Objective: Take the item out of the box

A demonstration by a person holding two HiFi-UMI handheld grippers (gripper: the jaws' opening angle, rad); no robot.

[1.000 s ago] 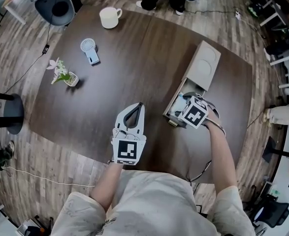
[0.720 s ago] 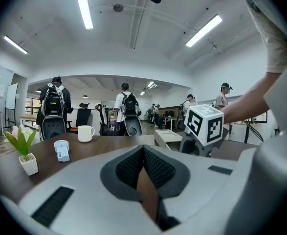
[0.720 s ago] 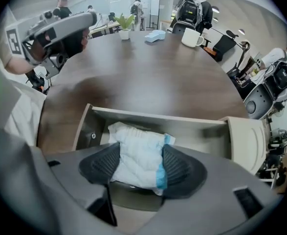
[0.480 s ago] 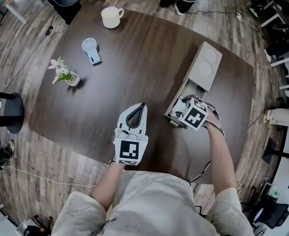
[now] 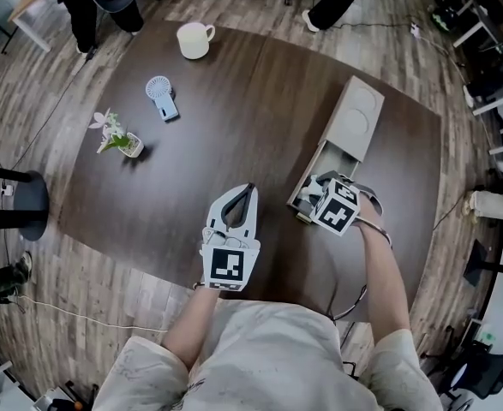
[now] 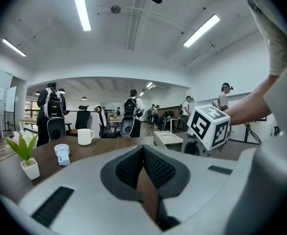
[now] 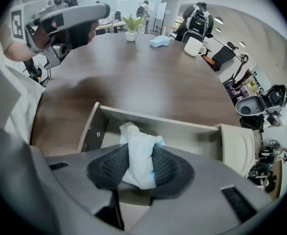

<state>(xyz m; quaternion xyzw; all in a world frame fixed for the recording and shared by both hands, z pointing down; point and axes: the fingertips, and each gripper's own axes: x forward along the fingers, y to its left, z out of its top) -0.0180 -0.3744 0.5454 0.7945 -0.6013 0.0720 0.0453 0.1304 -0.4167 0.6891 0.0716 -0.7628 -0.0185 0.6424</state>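
Observation:
A pale box (image 5: 318, 165) lies on the dark table with its drawer (image 7: 182, 130) pulled out of the sleeve (image 5: 356, 118). A crumpled white item (image 7: 133, 138) with a bit of blue stands up in the drawer. My right gripper (image 5: 317, 188) points steeply down into the drawer; its jaws have just been closing and the pads now press the white item on both sides. My left gripper (image 5: 248, 190) hovers over the table left of the box, shut with nothing in it, its tips touching.
At the table's far end stand a white mug (image 5: 194, 38), a small blue hand fan (image 5: 162, 98) and a little potted plant (image 5: 119, 137). Office chairs and people stand beyond the far edge. The near table edge runs just below both grippers.
Both grippers stay where they were. The people and chairs beyond the far edge have shifted.

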